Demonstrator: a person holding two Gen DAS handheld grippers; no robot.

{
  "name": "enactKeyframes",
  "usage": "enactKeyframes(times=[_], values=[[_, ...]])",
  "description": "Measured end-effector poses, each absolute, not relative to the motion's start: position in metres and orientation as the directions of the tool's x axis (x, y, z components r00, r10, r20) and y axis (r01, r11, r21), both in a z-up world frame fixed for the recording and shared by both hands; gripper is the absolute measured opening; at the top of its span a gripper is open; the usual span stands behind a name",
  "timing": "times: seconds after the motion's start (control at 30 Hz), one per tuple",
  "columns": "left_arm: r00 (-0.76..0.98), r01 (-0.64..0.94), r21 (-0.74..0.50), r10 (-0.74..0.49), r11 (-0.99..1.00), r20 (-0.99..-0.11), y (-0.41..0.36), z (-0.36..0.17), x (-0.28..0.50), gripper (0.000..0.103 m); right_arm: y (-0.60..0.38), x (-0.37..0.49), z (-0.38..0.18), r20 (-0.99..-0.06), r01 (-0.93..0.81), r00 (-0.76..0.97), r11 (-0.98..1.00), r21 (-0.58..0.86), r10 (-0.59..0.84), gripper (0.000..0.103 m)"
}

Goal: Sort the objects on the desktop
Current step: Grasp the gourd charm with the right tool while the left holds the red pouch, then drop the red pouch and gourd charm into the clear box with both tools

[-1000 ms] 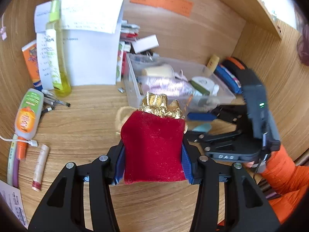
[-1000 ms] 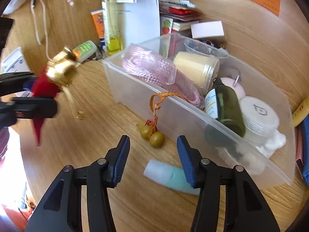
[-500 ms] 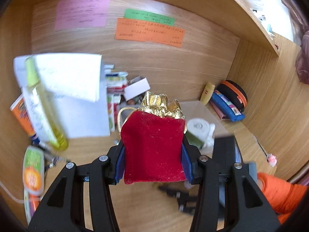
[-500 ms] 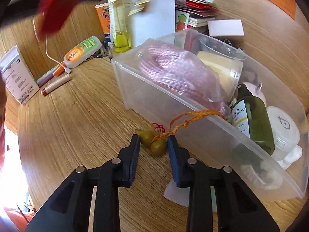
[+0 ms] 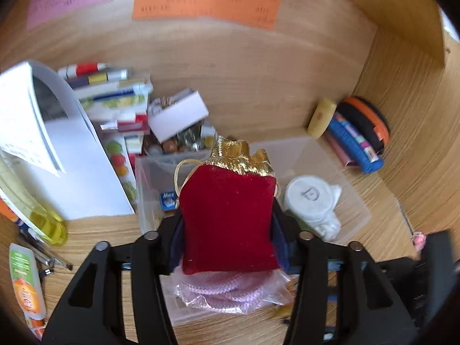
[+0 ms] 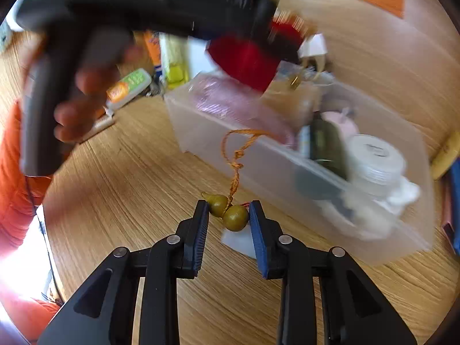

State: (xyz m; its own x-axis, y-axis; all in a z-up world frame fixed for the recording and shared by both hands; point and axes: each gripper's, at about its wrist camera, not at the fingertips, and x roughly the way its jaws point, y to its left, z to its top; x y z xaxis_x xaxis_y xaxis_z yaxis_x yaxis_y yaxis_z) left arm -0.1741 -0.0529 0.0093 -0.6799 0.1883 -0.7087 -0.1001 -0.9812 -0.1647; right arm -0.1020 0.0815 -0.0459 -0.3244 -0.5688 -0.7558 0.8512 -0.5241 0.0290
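Surface: light wood-grain desk [image 6: 120, 189] with wooden back wall.
Centre: clear plastic storage bin [image 5: 353, 201], resting on the desk.
9 o'clock of bin: white folded paper stand [image 5: 83, 178]; yellow liquid bottle [image 5: 43, 218]; orange-and-green tube [image 5: 26, 281] lying flat.
2 o'clock: blue pencil case [image 5: 353, 146]; black-and-orange round case [image 5: 371, 123].
6 o'clock: pale mint tube [image 6: 238, 241].

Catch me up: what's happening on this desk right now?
A person is sorting desk clutter into a clear plastic bin with a hand-held tool in each hand. The left tool carries a red velvet pouch with a gold top above the bin; its jaws have just been opening, with the pouch between them. The right tool is shut on a pair of small olive-green gourd charms on an orange cord, just outside the bin's front wall.
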Motion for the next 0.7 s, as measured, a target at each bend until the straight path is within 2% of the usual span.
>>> enactKeyframes(times=[0.07, 0.17, 0.2, 0.3, 0.43, 0.7], values=[[-0.676, -0.091, -0.163, 0.181, -0.982, -0.714, -0.053, 0.006, -0.175, 0.054, 0.093, -0.103, -0.040, -0.744, 0.844, -0.343, -0.536, 0.025, -0.574, 0.026], [-0.676, -0.081, -0.159, 0.172, -0.984, -0.717, -0.054, 0.007, -0.172, 0.064, 0.110, -0.107, -0.031, -0.726, 0.825, -0.379, -0.565, 0.015, -0.574, 0.026], [-0.677, -0.073, -0.149, 0.159, -0.986, -0.719, -0.054, 0.008, -0.171, 0.071, 0.115, -0.110, -0.029, -0.722, 0.821, -0.388, -0.571, 0.013, -0.573, 0.026], [-0.695, -0.075, -0.114, 0.134, -0.991, -0.707, -0.050, 0.017, -0.164, 0.074, 0.129, -0.119, -0.021, -0.705, 0.797, -0.420, -0.603, 0.014, -0.571, 0.026], [-0.721, -0.076, -0.078, 0.109, -0.994, -0.685, -0.043, 0.027, -0.153, 0.085, 0.140, -0.128, -0.012, -0.685, 0.786, -0.426, -0.617, 0.043, -0.591, 0.026], [-0.727, -0.145, -0.057, 0.145, -0.988, -0.672, -0.023, 0.029, -0.109, 0.085, 0.158, -0.135, 0.004, -0.646, 0.761, -0.508, -0.649, -0.026, -0.570, 0.026]])
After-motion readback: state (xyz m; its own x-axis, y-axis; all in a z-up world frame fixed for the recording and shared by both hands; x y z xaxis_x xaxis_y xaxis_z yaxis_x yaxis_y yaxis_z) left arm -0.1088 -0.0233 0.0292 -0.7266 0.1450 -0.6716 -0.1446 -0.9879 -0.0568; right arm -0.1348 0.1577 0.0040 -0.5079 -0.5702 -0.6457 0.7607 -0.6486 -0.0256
